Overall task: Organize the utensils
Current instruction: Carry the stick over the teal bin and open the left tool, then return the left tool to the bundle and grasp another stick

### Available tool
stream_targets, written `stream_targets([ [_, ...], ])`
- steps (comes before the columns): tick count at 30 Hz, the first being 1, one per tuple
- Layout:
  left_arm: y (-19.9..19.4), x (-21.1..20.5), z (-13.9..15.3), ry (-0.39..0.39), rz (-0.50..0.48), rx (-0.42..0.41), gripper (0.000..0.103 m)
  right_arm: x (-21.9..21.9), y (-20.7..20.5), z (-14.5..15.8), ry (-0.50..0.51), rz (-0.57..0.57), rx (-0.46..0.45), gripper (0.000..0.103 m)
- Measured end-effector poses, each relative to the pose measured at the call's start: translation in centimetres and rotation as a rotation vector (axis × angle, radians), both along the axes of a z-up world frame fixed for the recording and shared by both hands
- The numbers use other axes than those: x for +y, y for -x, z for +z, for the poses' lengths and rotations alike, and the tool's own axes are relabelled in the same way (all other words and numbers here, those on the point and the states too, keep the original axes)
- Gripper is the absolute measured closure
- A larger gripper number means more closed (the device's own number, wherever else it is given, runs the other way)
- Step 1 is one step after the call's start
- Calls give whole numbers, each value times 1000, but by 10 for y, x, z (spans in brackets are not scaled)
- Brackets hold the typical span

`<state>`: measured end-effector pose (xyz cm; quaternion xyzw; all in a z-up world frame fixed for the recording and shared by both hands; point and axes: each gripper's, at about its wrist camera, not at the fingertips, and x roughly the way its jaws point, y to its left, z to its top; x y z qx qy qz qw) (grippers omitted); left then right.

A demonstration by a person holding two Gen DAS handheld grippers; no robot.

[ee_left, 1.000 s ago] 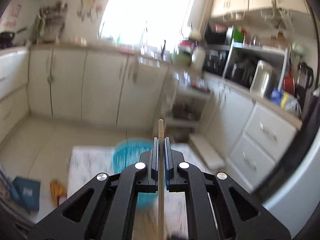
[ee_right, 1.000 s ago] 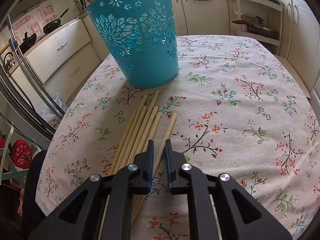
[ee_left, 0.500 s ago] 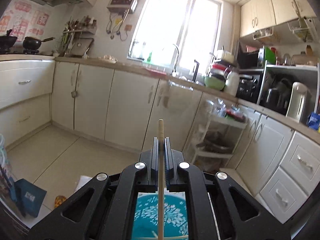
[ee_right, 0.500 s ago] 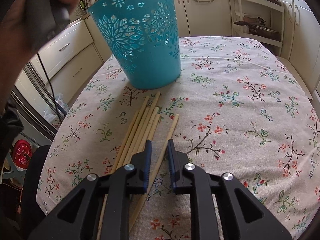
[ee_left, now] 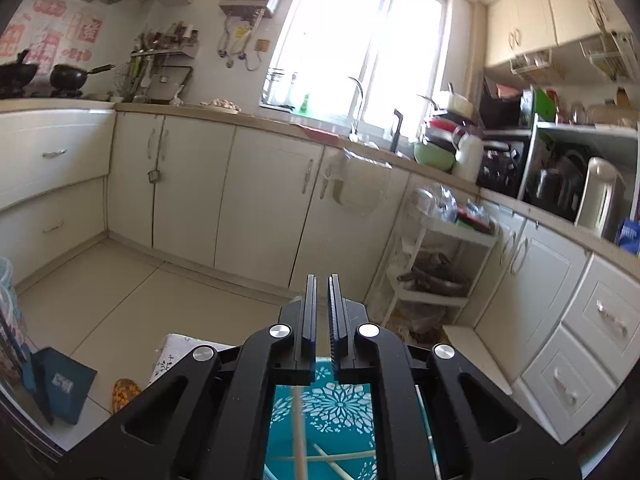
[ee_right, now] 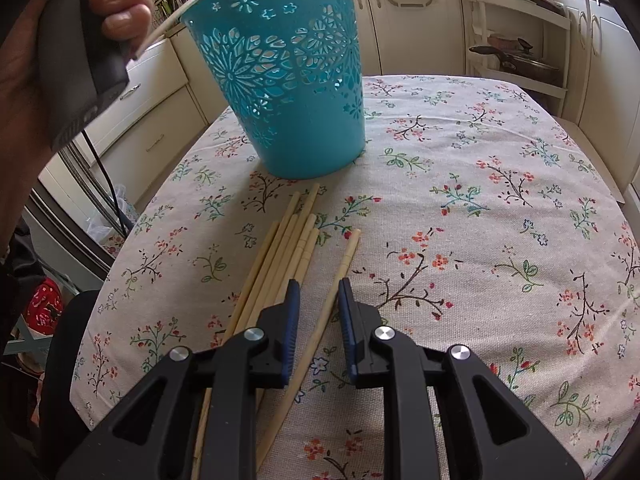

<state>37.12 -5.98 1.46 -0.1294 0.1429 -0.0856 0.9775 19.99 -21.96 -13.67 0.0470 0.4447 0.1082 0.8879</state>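
Floral cotton cloth, cream with small red and green sprigs, covers the bench from its near edge to the far one. Nearest, the right tool hangs low over the cloth with its blue-padded fingers spread, one pale wooden chopstick lying between them, not pinched. Just to its left lies a loose bundle of pale wooden chopsticks, side by side and pointing toward the bin. Beyond their tips stands the teal plastic bin with cut-out flower patterns, upright on the cloth. Above its rim a thin wooden stick slants, beside the person's left hand gripping a grey handle.

From the left wrist view, the left tool sits over the bin's mouth, its fingers slightly parted with nothing between them; several sticks lie crossed inside the bin.

Farther off, cream cabinet doors run under a beige countertop, a white open trolley holds pans, and a bright window stands over the sink tap. A black pan sits at far left.
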Motion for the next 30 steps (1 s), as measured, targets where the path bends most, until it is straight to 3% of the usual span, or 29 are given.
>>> stream_targets([
  [3, -1, 5, 4, 22, -15, 6, 98, 0, 0, 0, 0, 0, 0, 83],
  [7, -10, 3, 1, 26, -74, 74, 98, 0, 0, 0, -1, 0, 0, 83],
  [11, -19, 9, -10, 91, -131, 164, 98, 1, 0, 0, -5, 1, 2, 82],
  [18, -12, 50, -31, 152, -120, 280, 97, -2, -1, 0, -15, 5, 5, 80],
  [23, 13, 85, -77, 45, 5, 421, 73, 0, -1, 1, -20, 13, 5, 75],
  [28, 19, 125, -139, -13, 139, 643, 67, 4, 0, 1, -3, 22, -1, 72],
  [30, 21, 134, -152, -34, 175, 682, 53, 3, 0, 0, -5, 21, -1, 72],
])
